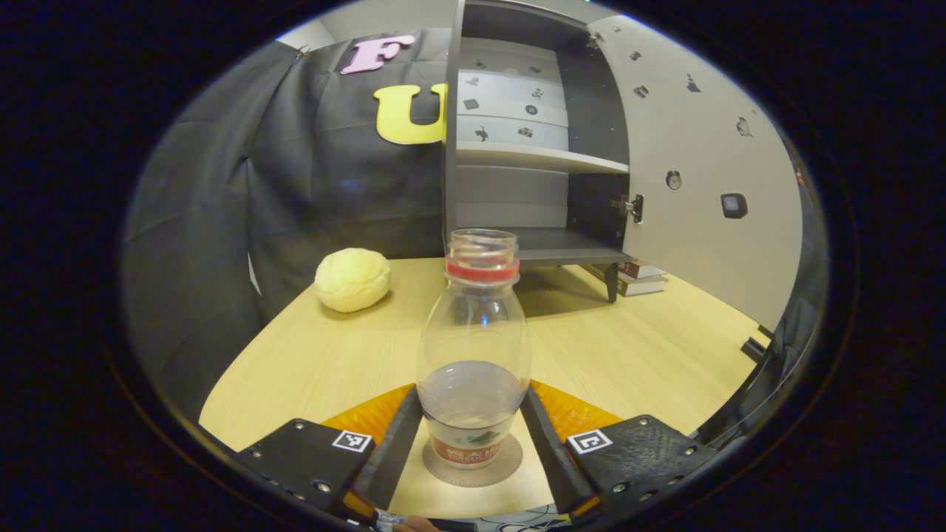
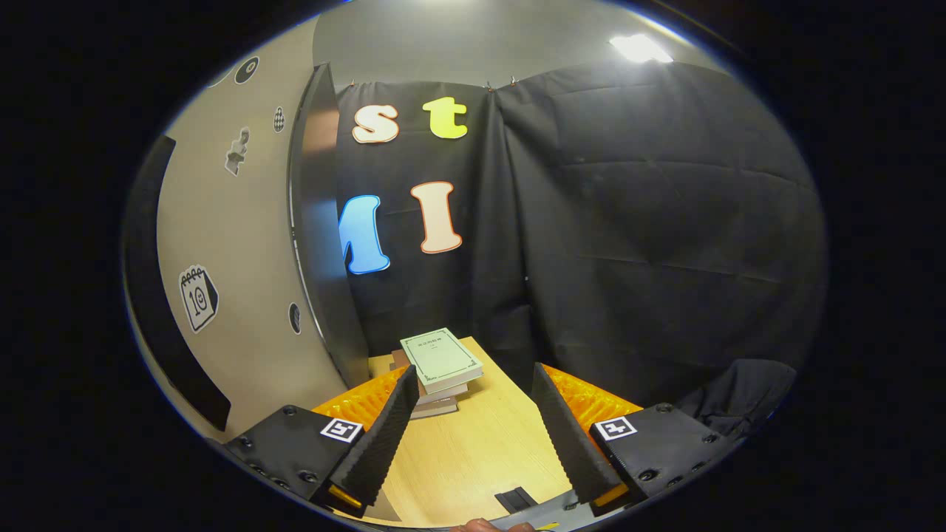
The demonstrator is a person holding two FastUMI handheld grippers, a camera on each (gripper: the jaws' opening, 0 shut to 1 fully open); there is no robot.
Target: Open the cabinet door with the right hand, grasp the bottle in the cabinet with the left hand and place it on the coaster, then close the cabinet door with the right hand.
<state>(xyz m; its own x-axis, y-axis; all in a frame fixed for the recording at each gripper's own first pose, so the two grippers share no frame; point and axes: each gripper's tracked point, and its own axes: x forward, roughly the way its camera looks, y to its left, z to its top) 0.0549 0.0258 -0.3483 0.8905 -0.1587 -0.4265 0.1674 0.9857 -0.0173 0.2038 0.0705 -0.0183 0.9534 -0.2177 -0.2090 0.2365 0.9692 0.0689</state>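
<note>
Fingers of the left gripper flank the upright bottle on its coaster, contact unclear.

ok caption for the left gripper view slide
Left gripper flanks the bottle on its coaster; cabinet door open.

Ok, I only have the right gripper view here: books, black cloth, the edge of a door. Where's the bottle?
Observer: The bottle stands upright on the coaster, as seen in the left gripper view.
Operator: Released?
Observer: No, the left gripper has its jaws against both sides of it.
Operator: How far open is that door?
Observer: The cabinet door is swung wide, well clear of the cabinet and its shelves.
</note>
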